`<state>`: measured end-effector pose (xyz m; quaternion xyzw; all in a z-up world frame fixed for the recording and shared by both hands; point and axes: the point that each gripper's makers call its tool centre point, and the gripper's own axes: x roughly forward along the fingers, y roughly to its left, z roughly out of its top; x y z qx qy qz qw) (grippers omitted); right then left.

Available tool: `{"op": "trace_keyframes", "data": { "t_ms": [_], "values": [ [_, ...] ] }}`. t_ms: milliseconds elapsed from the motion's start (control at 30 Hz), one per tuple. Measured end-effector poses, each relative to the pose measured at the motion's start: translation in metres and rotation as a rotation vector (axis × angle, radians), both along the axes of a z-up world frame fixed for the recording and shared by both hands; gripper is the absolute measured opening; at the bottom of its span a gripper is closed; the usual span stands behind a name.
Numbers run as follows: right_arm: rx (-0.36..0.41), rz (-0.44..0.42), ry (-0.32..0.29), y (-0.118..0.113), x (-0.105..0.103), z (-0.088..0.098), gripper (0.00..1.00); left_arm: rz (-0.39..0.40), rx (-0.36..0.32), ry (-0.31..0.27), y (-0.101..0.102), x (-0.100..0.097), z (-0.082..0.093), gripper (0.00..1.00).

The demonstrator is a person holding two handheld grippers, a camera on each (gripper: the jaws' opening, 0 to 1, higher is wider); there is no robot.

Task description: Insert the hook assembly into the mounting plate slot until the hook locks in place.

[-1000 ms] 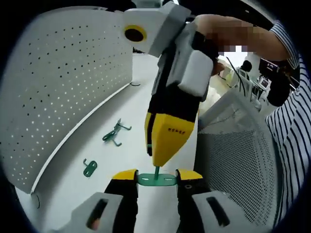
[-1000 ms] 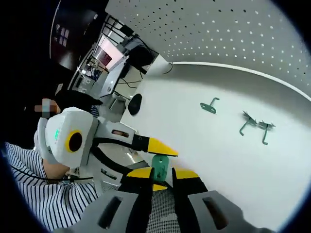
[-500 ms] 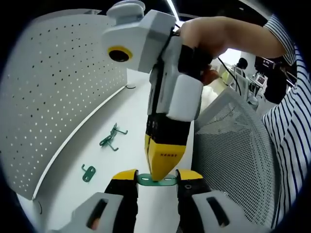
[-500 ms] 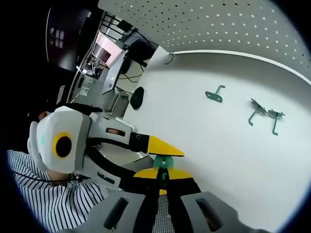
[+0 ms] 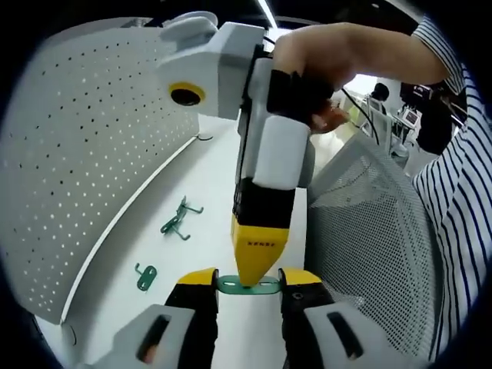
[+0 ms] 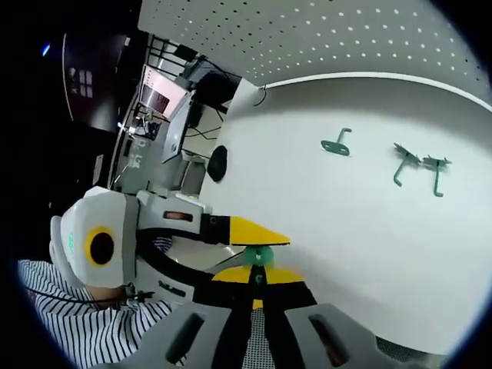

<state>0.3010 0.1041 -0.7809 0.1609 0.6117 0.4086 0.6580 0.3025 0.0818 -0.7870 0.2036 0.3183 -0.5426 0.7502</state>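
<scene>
In the left gripper view, going from the left edge inward, a white perforated pegboard panel (image 5: 92, 146) stands upright along the back of a white tabletop (image 5: 207, 192), and on that tabletop lie spare green metal hooks: a single one (image 5: 144, 277) nearest, then a tangled pair (image 5: 178, 221) farther off, all well apart from the work and plainly in sight, as the task wants. Next comes the left gripper (image 5: 247, 286), whose yellow-tipped jaws are clamped on the two ends of a flat green metal mounting plate (image 5: 247, 286); holding it by the ends, crosswise and level, appears to leave its middle slot free. Down onto that middle points the right gripper (image 5: 254, 265), gripped from above by a person's hand (image 5: 323, 69), its yellow tip touching the plate. To the right sit a white mesh basket (image 5: 369, 231) and a striped sleeve (image 5: 461, 177). In the right gripper view, the right gripper's (image 6: 257, 278) jaws are pressed nearly together on what is probably the green hook assembly (image 6: 258, 257), of which only a small stub shows, just beside the left gripper's yellow tip (image 6: 257, 231). Whether the hook has locked cannot be told; I judge the insertion under way.
</scene>
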Motion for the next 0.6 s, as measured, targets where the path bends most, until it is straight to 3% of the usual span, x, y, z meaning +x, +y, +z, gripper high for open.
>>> {"op": "trace_keyframes", "data": {
  "t_ms": [167,267,367,467,600],
  "values": [
    [0.023,-0.019,-0.006,0.002,0.003,0.004,0.00,0.060,-0.040,0.048,0.002,0.003,0.005,0.32],
    [0.051,-0.060,0.001,0.002,0.007,0.009,0.00,0.132,-0.090,0.125,0.006,0.007,0.009,0.33],
    [0.059,-0.061,-0.011,0.002,0.008,0.011,0.00,0.166,-0.106,0.124,0.011,0.014,0.011,0.41],
    [0.067,-0.066,-0.038,0.002,0.010,0.015,0.00,0.190,-0.131,0.135,0.014,0.017,0.015,0.46],
    [0.112,-0.115,-0.106,0.004,0.023,0.027,0.00,0.244,-0.197,0.192,0.015,0.017,0.021,0.50]
  ]
}}
